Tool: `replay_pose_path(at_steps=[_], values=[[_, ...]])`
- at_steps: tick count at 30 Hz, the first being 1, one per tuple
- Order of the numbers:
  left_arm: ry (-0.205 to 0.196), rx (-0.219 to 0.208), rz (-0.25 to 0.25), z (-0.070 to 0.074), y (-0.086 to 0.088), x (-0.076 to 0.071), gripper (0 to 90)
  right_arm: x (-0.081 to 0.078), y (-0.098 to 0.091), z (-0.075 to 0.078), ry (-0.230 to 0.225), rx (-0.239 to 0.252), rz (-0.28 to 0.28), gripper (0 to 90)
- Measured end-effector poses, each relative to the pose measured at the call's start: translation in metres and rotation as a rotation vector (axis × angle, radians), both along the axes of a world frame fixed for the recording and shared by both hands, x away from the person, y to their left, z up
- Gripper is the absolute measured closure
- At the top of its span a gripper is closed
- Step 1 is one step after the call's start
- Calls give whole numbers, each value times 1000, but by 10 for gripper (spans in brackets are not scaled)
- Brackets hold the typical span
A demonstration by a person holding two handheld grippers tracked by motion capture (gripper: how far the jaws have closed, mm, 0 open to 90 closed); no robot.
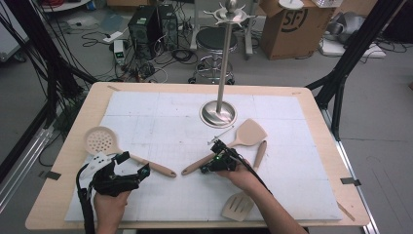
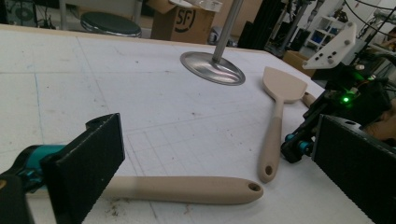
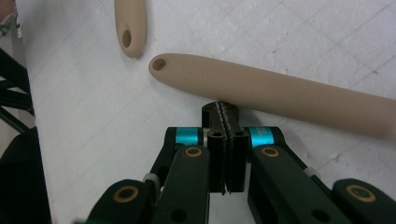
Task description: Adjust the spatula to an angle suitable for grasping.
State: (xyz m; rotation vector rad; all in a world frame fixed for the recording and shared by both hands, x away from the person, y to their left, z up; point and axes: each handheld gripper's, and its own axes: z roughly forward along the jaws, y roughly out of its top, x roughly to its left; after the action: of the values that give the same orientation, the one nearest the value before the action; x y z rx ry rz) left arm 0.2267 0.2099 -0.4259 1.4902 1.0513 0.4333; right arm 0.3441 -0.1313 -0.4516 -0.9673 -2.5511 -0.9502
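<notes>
Two beige utensils lie handle-end to handle-end mid tabletop [image 1: 311, 195]: a solid spatula [image 1: 249, 131], blade toward the metal stand, handle running down-left, and a round perforated skimmer [image 1: 100, 140] at the left, handle running right. Right hand-held gripper [image 1: 213, 168] sits just beside the spatula handle, on the person's side; in the right gripper view its jaws are pressed together with nothing between, tips [image 3: 224, 109] right at the handle [image 3: 280, 93], contact likely but hard to confirm. Left hand-held gripper [image 1: 134, 165] has jaws wide apart, one each side of the skimmer handle [image 2: 187, 189] in the left gripper view, pads not pressing it.

Third beige handle [image 1: 260, 154] lies just right of the spatula, close behind the right gripper. Slotted turner [image 1: 238, 205] rests near the front edge, beside the right forearm. Stand base [image 1: 218, 115], shiny disc with upright pole and hooks on top, is beyond the spatula blade, apart from it. White gridded mat [image 1: 160, 117] covers the wooden top. Stool [image 1: 215, 41], computer boxes [image 1: 152, 24], cardboard box [image 1: 292, 24] and cables on the floor behind.
</notes>
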Motion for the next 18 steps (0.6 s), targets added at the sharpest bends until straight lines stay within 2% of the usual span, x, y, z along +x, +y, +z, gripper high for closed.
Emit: replay_pose_path(at_steps=[3, 7, 11, 14, 18], values=[[9, 6, 2, -2, 0, -1, 30, 2, 3, 0, -11, -5, -9, 898], [23, 6, 21, -4, 3, -1, 30, 8, 6, -1, 9, 6, -17, 898], [3, -13, 39, 1, 10, -4, 30, 12, 6, -3, 23, 19, -23, 898], [-4, -29, 40, 2, 12, -3, 30, 12, 8, -1, 26, -2, -32, 898], [8, -42, 24, -1, 10, 0, 30, 14, 13, 1, 27, -21, -44, 898]])
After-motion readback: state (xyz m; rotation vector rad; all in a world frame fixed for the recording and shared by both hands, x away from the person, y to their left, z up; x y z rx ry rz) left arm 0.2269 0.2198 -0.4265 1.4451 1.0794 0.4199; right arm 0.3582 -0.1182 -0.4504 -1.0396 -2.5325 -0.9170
